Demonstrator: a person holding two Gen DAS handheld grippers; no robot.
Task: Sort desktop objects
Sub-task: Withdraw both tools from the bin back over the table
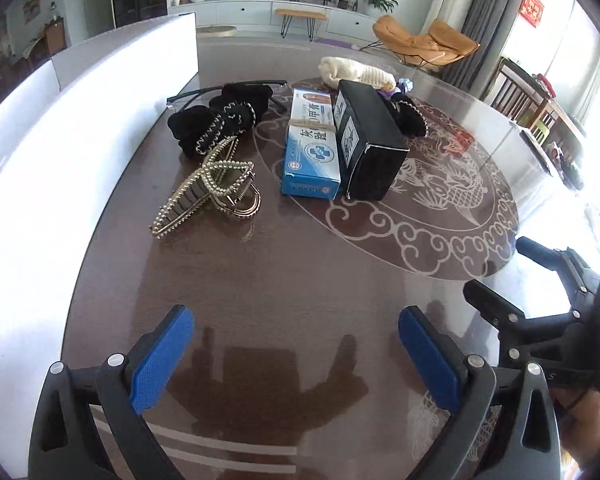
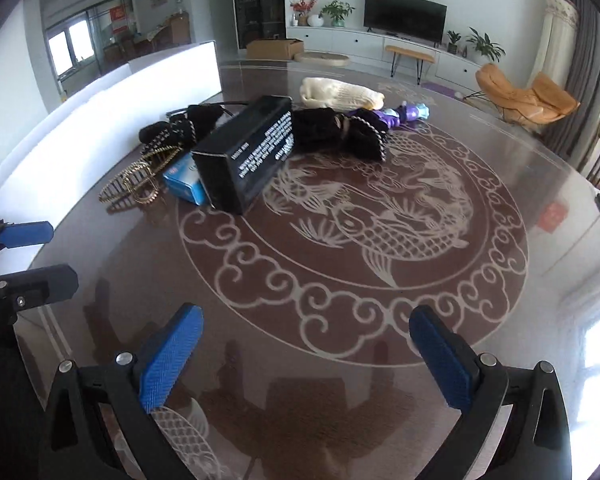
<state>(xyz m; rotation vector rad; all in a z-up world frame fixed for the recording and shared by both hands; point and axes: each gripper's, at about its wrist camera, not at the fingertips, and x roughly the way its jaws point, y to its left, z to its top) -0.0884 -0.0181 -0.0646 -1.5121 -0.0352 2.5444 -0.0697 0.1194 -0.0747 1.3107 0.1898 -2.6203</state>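
Note:
Both grippers hover over the near part of a round brown table (image 1: 284, 264) with a pale fish pattern. My left gripper (image 1: 296, 320) is open, with nothing between its blue pads. My right gripper (image 2: 306, 320) is open and empty as well. Further back lie a pearl hair claw (image 1: 208, 196), a black scrunchie (image 1: 216, 120), a blue box (image 1: 312, 148) and a black box (image 1: 366, 140) side by side. Behind them are a second black scrunchie (image 2: 340, 128), a cream cloth (image 2: 340, 94) and a purple toy (image 2: 404, 114).
A low white divider (image 1: 80, 120) runs along the table's left side. Black glasses (image 1: 188, 94) lie behind the first scrunchie. Each gripper shows in the other's view: the right gripper (image 1: 504, 268) at the right edge, the left gripper (image 2: 52, 254) at the left. Chairs stand beyond the table's right rim.

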